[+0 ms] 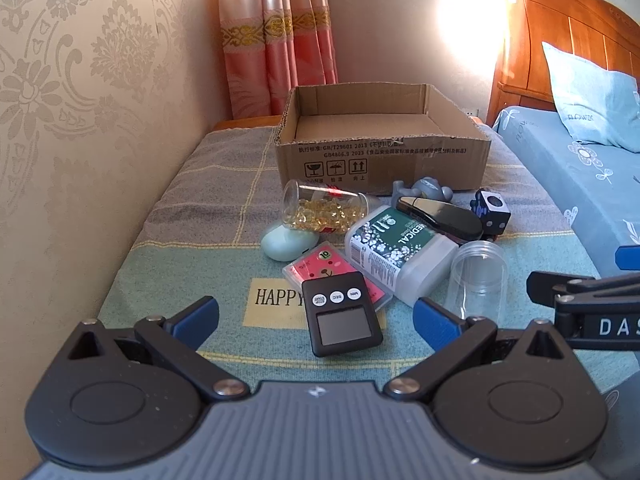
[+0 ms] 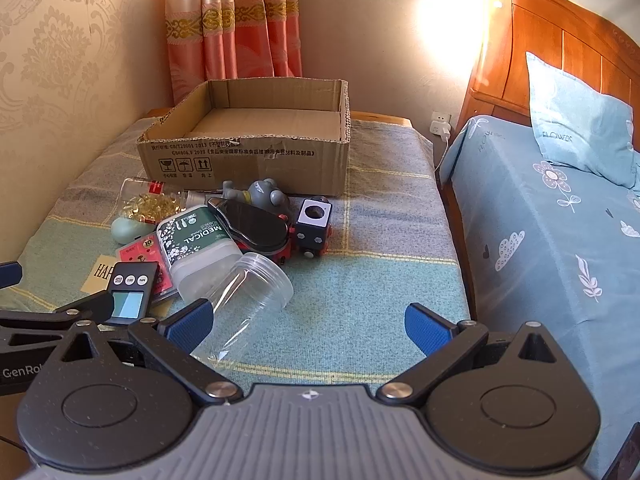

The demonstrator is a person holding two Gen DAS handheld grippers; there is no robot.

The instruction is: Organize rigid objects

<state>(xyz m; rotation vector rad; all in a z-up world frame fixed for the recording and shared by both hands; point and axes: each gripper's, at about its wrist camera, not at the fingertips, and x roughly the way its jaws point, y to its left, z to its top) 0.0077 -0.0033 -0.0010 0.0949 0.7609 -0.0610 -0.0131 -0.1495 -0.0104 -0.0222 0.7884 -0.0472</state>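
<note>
An empty cardboard box (image 1: 380,160) (image 2: 248,160) stands at the back of the blanket-covered table. In front of it lies a pile: a black timer (image 1: 340,312) (image 2: 130,286), a pink card pack (image 1: 316,266), a MEDICAL swab box (image 1: 396,248) (image 2: 196,244), a clear jar (image 1: 478,276) (image 2: 248,300), a capsule bottle (image 1: 320,210) (image 2: 146,200), a pale green egg case (image 1: 286,242), a black case (image 1: 440,216) (image 2: 256,220), a grey toy (image 1: 428,190) (image 2: 264,194) and a black cube (image 1: 490,214) (image 2: 314,226). My left gripper (image 1: 316,320) is open just before the timer. My right gripper (image 2: 308,324) is open beside the clear jar.
A patterned wall (image 1: 80,120) runs along the left. A bed with a blue sheet (image 2: 540,240), a pillow (image 2: 580,128) and a wooden headboard (image 2: 560,48) stands on the right. A pink curtain (image 2: 232,20) hangs behind the box. A charger is plugged in at a wall socket (image 2: 440,124).
</note>
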